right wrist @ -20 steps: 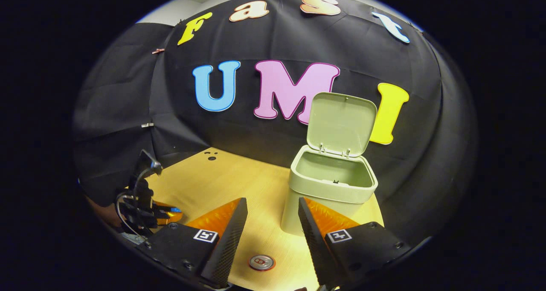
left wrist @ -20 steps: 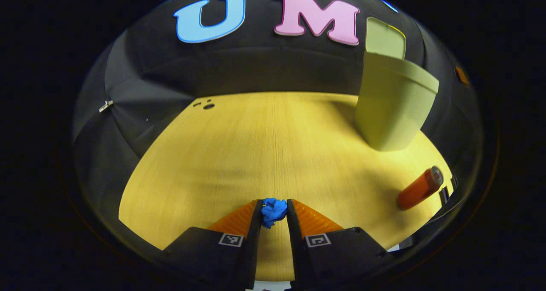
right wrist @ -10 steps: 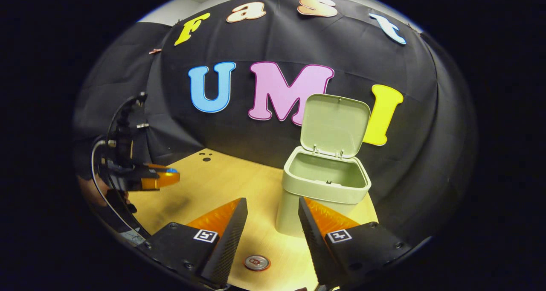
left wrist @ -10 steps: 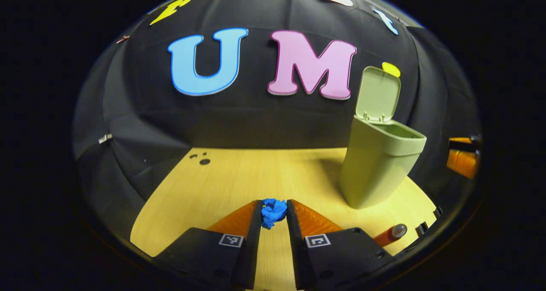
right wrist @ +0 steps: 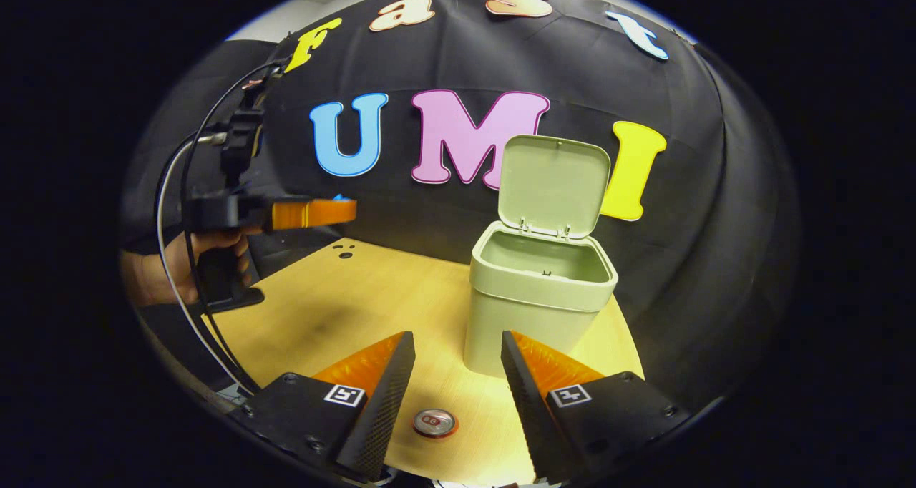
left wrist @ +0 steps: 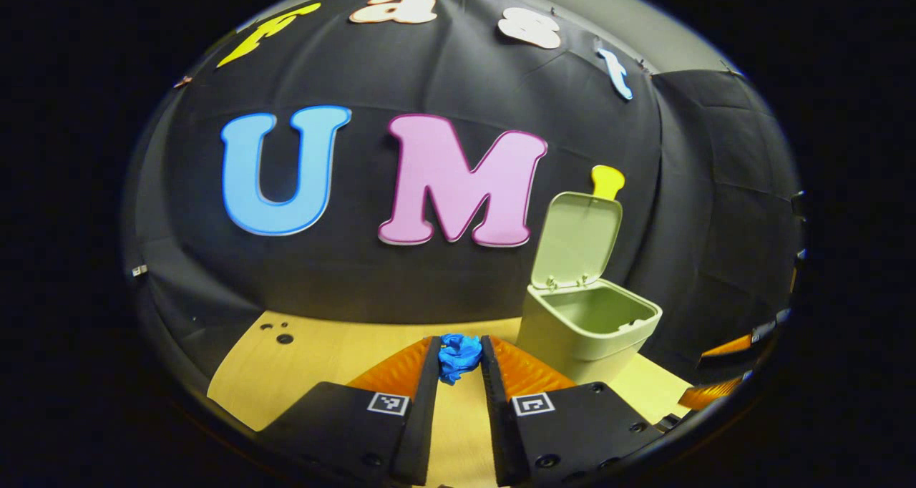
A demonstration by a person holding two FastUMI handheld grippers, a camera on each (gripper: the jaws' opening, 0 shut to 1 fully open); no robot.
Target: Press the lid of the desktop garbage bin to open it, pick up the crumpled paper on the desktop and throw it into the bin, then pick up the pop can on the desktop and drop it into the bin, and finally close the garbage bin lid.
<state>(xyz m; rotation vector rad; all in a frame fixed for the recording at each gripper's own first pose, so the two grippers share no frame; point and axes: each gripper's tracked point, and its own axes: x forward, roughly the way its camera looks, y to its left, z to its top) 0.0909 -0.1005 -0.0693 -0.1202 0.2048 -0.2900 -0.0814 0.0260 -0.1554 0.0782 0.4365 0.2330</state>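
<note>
The left tongs (left wrist: 459,355), clamped on the crumpled blue paper (left wrist: 459,353), have risen off the tabletop (right wrist: 401,295) toward the open bin (right wrist: 538,288) at the frame's right, ready to drop it, while the right tongs (right wrist: 456,373) hang apart above the pop can (right wrist: 434,423).

No readable text, square coded markers on each hand-held gripper's fingers (left wrist: 387,403) — pop can (right wrist: 434,423) top markings too small

I see green bin (right wrist: 538,309) upright on desktop, lid (right wrist: 553,185) raised; blue crumpled paper (left wrist: 459,355) pinched above desktop; pop can (right wrist: 434,423) near bin.
</note>
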